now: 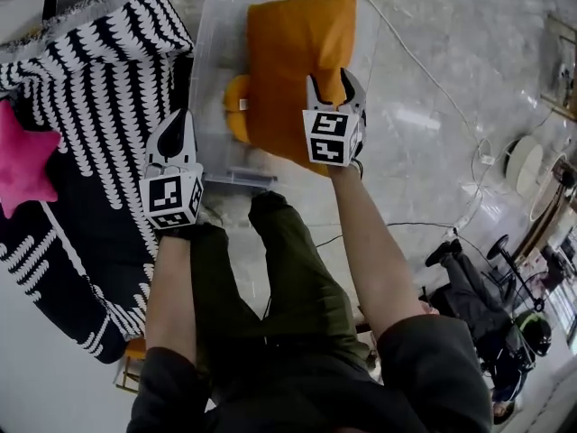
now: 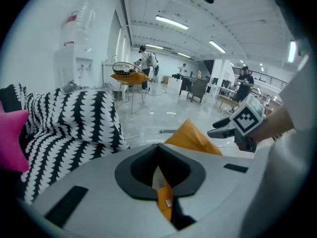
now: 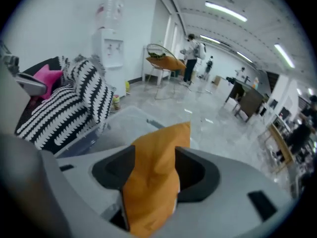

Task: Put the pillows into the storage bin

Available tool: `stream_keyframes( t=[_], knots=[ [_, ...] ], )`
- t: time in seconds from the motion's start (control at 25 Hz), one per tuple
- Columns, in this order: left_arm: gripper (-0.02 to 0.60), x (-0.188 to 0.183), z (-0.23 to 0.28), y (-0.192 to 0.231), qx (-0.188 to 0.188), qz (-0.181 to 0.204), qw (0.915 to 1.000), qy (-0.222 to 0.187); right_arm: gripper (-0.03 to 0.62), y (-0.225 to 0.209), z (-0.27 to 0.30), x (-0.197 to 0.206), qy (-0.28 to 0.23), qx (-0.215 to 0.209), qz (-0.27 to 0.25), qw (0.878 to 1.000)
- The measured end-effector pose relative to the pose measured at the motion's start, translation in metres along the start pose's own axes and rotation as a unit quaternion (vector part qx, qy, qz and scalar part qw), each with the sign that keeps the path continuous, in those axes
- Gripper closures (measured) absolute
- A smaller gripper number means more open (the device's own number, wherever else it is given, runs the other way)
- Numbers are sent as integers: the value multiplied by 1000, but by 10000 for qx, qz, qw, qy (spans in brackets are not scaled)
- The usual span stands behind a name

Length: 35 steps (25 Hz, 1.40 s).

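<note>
An orange pillow [image 1: 293,61] stands tilted over the clear plastic storage bin [image 1: 209,52], its lower bulge down inside. My right gripper [image 1: 334,84] grips the pillow's near edge; in the right gripper view the orange fabric [image 3: 158,172] fills the gap between both jaws, with the bin [image 3: 129,118] beyond. My left gripper [image 1: 183,115] hangs just left of the bin, apart from the pillow, its fingertips together and nothing held. In the left gripper view a strip of the orange pillow [image 2: 163,197] shows through the slit behind the tips, and the pillow's corner [image 2: 193,138] rises above the jaws.
A black-and-white patterned cushion [image 1: 99,70] lies left of the bin, with a pink star pillow [image 1: 22,161] on dark fabric beside it. The person's legs [image 1: 288,260] stand close to the bin's near side. White cables [image 1: 433,88] run over the marble floor at right.
</note>
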<state>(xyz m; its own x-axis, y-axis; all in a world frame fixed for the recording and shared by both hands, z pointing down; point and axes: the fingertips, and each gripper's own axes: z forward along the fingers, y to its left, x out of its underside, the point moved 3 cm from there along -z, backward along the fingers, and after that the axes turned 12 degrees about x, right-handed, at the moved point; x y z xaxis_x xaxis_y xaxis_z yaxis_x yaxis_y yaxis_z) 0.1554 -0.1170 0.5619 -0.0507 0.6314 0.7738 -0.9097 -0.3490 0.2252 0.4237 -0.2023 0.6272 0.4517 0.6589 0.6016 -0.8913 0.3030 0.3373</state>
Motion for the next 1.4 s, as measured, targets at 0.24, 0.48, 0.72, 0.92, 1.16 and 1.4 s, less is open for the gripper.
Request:
stream_keyframes(
  t=[0.24,0.48,0.72,0.92,1.16,1.4],
  knots=[
    [581,-48,-68,37,-531,-298,9962,-626,355,44,-52,-126,-1325,-677,-1277,9806],
    [581,-64,-169,109,-1235,-503,9855,-1053,355,137,-113,-236,-2229,-1225,-1907,9481],
    [581,-50,-291,203,-2159,-801,9631,-1394,355,284,-175,-323,-2738,-2152,-2336,9078],
    [581,-18,-379,264,-2887,-1210,9363,-1592,355,406,-226,-351,-2916,-2949,-2913,8620],
    [581,31,-436,329,-3278,-1672,9147,-1672,353,531,-243,-371,-3008,-3351,-3792,8084],
    [581,74,-458,393,-3473,-2029,8987,-1749,306,636,-230,-393,-2705,-3846,-4277,7720]
  ],
)
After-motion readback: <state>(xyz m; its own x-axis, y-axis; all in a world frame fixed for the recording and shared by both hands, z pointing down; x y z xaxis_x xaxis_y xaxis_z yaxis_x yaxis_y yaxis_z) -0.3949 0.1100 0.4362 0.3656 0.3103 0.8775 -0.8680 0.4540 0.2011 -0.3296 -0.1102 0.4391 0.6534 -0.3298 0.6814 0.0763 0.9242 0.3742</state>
